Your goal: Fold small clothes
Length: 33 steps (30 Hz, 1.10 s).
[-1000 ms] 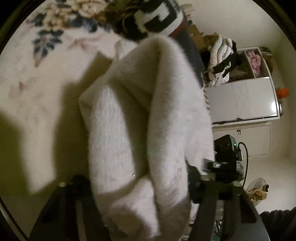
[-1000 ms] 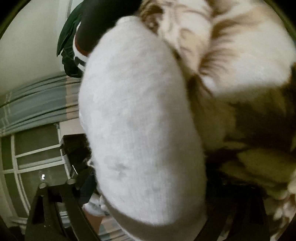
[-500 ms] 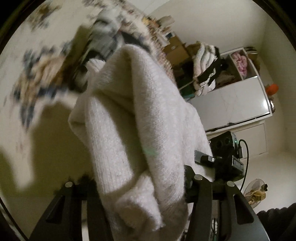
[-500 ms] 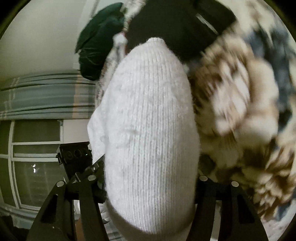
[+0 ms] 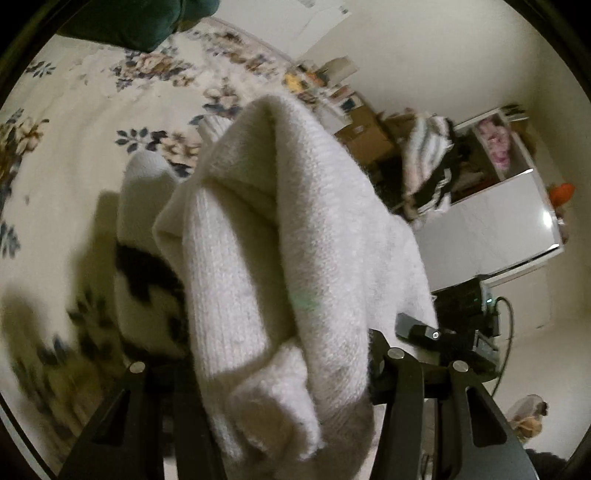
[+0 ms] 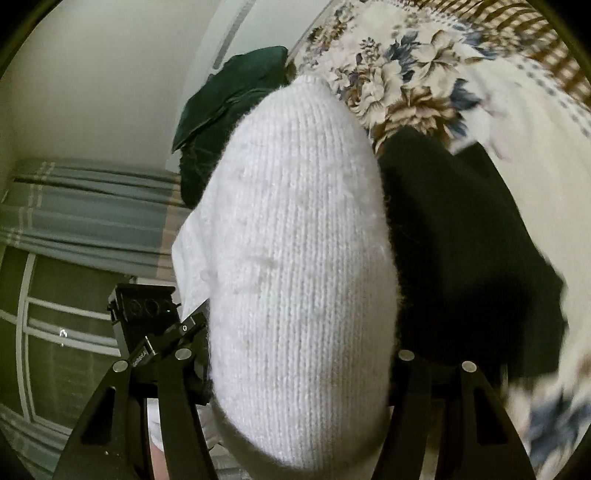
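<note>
A white knit sock (image 5: 288, 258) fills the middle of the left wrist view, bunched in folds. My left gripper (image 5: 280, 376) is shut on its lower end and holds it above the floral bedspread (image 5: 74, 147). The same sock (image 6: 303, 277) fills the right wrist view, smooth and rounded. My right gripper (image 6: 299, 373) is shut on it. The fingertips of both grippers are hidden by the fabric. A white sock with black marks (image 5: 144, 258) lies on the bed below the left gripper.
A black garment (image 6: 461, 258) lies on the bedspread (image 6: 406, 74) at right. A dark green garment (image 6: 229, 99) lies at the bed's far end, also in the left wrist view (image 5: 140, 22). A white cabinet (image 5: 491, 229) with piled clothes, and a curtained window (image 6: 74, 221), stand off the bed.
Both grippers have lifted away from the bedspread with the white sock held between them. More of the room and bed shows now. The black-marked sock has come into the left wrist view.
</note>
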{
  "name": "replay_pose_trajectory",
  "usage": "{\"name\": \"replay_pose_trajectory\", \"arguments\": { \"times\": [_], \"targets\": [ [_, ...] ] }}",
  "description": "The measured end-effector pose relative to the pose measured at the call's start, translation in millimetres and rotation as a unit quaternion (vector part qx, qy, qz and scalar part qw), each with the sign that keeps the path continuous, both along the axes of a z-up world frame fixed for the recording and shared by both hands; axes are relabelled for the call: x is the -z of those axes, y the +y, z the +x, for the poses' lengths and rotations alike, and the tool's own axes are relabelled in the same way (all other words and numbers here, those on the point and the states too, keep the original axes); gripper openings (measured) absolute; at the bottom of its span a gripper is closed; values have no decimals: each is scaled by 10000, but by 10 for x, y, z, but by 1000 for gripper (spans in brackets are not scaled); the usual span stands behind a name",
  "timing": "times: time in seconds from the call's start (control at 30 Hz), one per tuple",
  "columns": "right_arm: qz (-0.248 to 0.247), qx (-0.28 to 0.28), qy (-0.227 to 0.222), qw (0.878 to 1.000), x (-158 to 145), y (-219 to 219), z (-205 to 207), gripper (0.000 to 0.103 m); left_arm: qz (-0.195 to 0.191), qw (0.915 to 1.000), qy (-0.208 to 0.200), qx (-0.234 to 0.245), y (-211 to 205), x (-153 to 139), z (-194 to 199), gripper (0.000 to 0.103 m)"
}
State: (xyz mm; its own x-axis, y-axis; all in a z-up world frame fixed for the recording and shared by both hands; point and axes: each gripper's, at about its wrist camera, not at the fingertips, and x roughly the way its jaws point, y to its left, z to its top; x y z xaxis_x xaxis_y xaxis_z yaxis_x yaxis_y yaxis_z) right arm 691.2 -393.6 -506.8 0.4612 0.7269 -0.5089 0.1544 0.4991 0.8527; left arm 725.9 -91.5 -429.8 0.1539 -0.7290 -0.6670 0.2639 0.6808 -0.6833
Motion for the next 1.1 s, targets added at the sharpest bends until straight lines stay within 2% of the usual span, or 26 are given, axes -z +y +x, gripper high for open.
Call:
{"name": "replay_pose_trajectory", "arguments": {
  "times": [0.07,0.13,0.23,0.3,0.37,0.4,0.43,0.47,0.5,0.53,0.57,0.63,0.67,0.73,0.77,0.87,0.97,1.1],
  "targets": [
    [-38,-11,160,9999,197,22,214,64,316,9993,172,17,31,219,170,47],
    [-307,-103,514,9982,510,90,365,65,437,9983,372,-25,44,422,281,50],
    [-589,-121,782,9951,650,108,465,75,313,9983,473,-125,91,441,233,51],
    [-886,-109,756,9931,584,122,453,84,457,9979,417,-182,78,368,141,51],
    [-1825,-41,742,9804,348,174,387,92,712,9967,272,-286,50,256,46,53],
    [-2292,-17,715,9707,238,217,343,92,967,9946,34,-365,20,142,-44,54],
    [-2642,9,707,9619,155,257,296,93,1265,9908,-196,-441,-13,28,-127,59],
    [-3181,83,704,9454,17,313,233,101,1515,9863,-376,-535,-39,-93,-198,69],
    [-3562,161,652,9320,-100,361,164,103,1816,9794,-577,-670,-66,-208,-282,75],
    [-3799,218,607,9228,-194,395,111,103,1979,9750,-675,-757,-74,-253,-343,86],
    [-4051,293,570,9120,-297,426,73,103,2170,9691,-796,-861,-82,-341,-454,91],
    [-4480,478,489,8914,-549,479,-135,103,2515,9576,-1035,-952,-110,-446,-613,93],
    [-4555,526,446,8876,-680,481,-304,103,2740,9494,-1175,-984,-136,-517,-700,96],
    [-4760,686,359,8760,-875,502,-531,103,2982,9395,-1324,-1043,-165,-613,-827,97],
    [-4841,728,330,8713,-953,515,-630,103,3032,9371,-1370,-1055,-172,-650,-888,97],
    [-4874,785,305,8691,-1198,537,-895,103,3158,9312,-1461,-1089,-212,-764,-1042,97],
    [-4904,812,243,8673,-1468,563,-1169,103,3269,9254,-1571,-1096,-252,-956,-1265,97],
    [-5044,849,73,8592,-1847,616,-1522,103,3299,9203,-1757,-1153,-287,-1294,-1578,97]
  ]
}}
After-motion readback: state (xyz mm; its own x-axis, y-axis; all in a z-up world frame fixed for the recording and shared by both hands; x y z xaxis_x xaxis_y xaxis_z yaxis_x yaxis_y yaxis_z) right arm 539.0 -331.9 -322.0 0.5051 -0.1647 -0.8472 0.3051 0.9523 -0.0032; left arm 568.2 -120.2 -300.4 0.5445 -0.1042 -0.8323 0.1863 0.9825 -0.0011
